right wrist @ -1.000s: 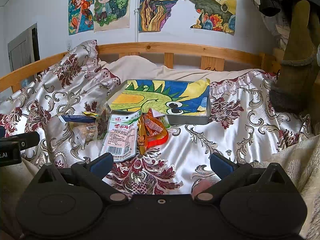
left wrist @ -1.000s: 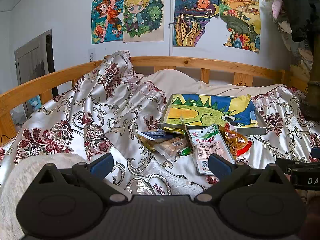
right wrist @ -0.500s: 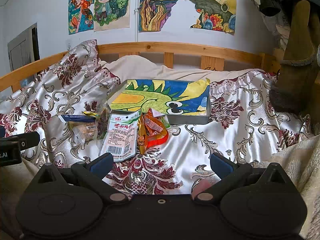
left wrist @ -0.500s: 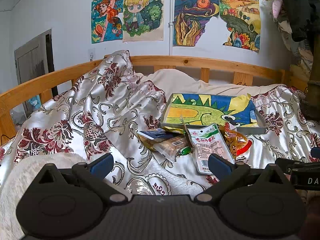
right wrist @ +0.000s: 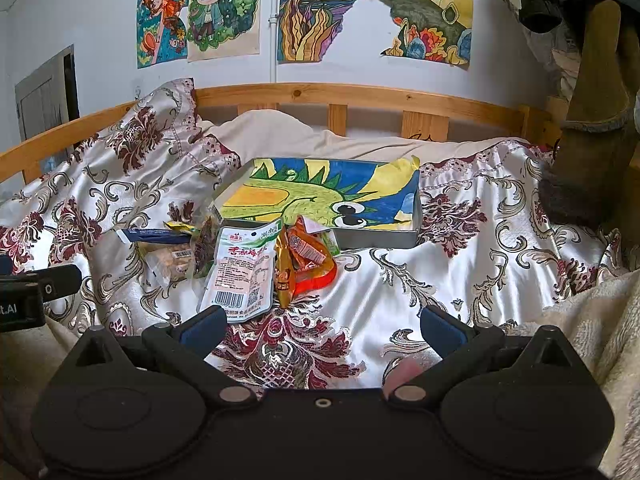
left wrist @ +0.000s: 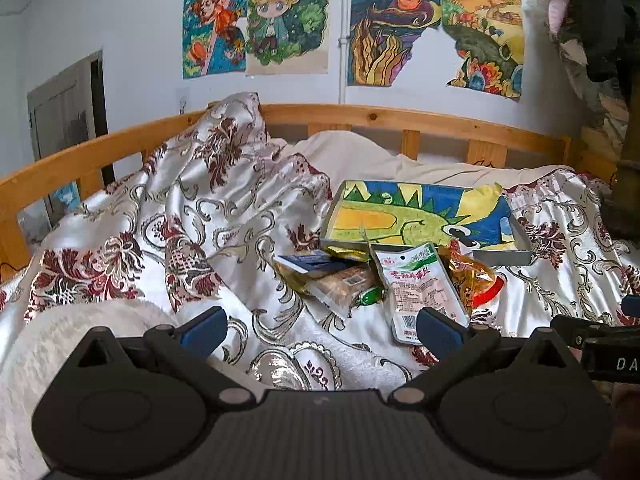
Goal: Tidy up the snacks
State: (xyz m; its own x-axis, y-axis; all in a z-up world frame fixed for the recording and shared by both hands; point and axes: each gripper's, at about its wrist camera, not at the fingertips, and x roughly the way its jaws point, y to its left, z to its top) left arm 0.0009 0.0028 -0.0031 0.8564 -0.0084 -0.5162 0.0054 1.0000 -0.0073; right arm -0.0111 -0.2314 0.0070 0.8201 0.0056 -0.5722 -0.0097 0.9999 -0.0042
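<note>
A pile of snack packets lies on the floral bedspread in front of a shallow grey tray (left wrist: 504, 257) (right wrist: 376, 237) lined with a colourful dinosaur drawing. The pile holds a white-green packet (left wrist: 420, 284) (right wrist: 242, 272), an orange-yellow packet (left wrist: 472, 280) (right wrist: 304, 260), a clear biscuit packet (left wrist: 340, 286) (right wrist: 172, 260) and a dark blue packet (left wrist: 310, 261) (right wrist: 154, 234). My left gripper (left wrist: 320, 326) is open and empty, just short of the pile. My right gripper (right wrist: 320, 326) is open and empty, in front of the pile's right side.
A wooden bed rail (left wrist: 400, 118) (right wrist: 360, 94) runs behind the tray. The bedspread bunches high at the left (left wrist: 224, 168). A fluffy white blanket (left wrist: 60, 344) lies at near left and another (right wrist: 600, 320) at near right. A brown hanging object (right wrist: 592, 120) stands at right.
</note>
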